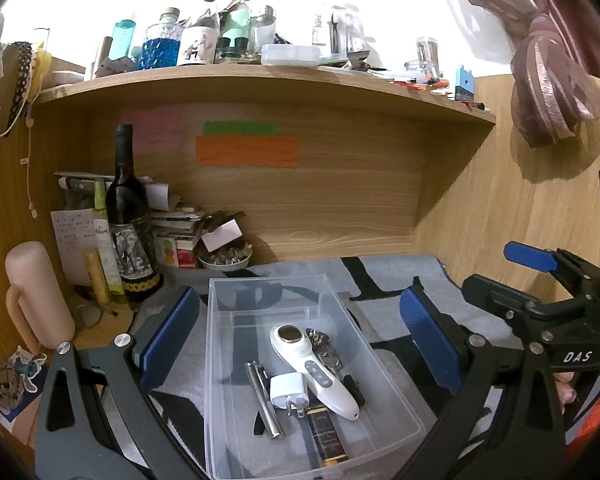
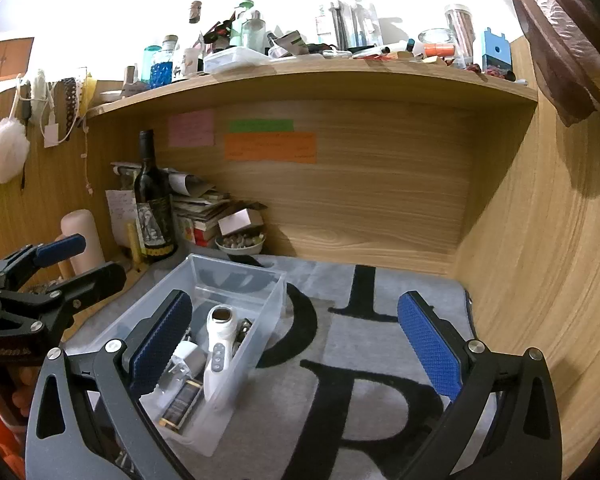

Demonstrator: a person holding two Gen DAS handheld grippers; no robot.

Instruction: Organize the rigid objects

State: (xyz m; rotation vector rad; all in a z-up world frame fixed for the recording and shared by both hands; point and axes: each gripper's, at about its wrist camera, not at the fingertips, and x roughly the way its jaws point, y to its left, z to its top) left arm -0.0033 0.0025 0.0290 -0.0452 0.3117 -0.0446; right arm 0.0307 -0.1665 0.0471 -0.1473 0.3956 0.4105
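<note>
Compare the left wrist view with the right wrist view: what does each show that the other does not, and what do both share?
Only the left wrist view shows the silver pen lying in the bin, and the sticker sheet at the desk's left edge. Only the right wrist view shows the white pompom hanging on the left wall, and the big black letter R on the grey mat. Both show the clear plastic bin holding the white handheld device and white charger plug, the wine bottle, the orange note, and each open tool: left tool, right tool.
</note>
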